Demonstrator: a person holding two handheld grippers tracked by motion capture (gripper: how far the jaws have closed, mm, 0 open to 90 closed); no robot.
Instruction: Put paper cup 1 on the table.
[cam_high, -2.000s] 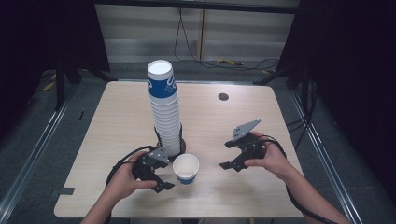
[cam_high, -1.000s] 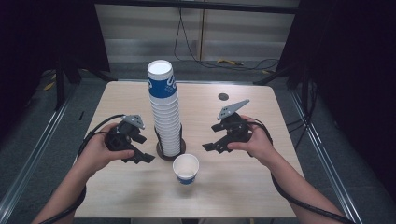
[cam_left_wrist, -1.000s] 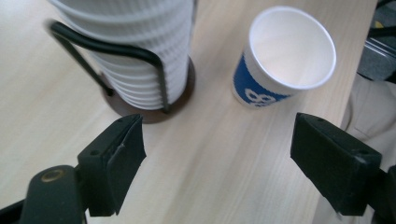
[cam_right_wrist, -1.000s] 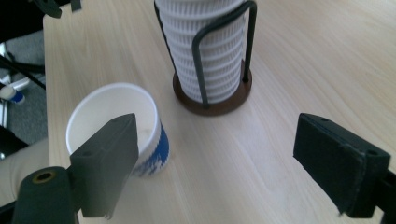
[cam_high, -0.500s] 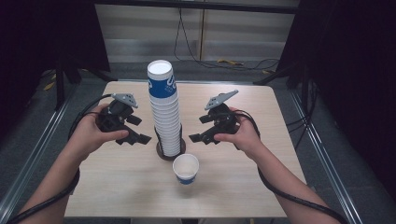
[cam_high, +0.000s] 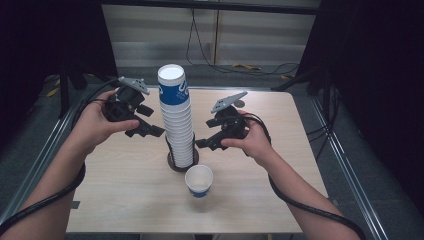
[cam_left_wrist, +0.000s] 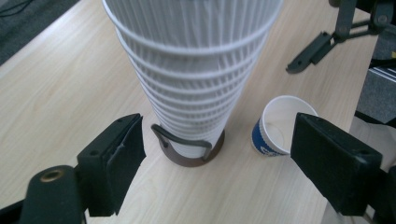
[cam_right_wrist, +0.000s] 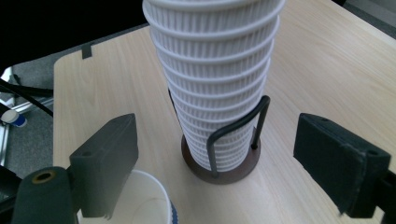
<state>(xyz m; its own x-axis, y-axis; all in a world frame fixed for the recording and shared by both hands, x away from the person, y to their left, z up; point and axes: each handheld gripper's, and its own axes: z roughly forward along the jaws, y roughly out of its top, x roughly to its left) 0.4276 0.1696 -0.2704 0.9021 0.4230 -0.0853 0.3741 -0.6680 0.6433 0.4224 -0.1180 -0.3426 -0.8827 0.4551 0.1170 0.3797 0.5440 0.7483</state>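
Tall cup stack stands upright in a dark wire holder mid-table, nearer the front edge than the back. Left gripper hangs just left of the stack, jaws apart, holding nothing. Right gripper just right of it, jaws apart, empty. Single cup upright, close in front of the holder.

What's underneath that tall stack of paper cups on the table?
The stack of cups stands on a dark round base with a wire loop rising around its lowest cups. The base's middle is covered by the cups.
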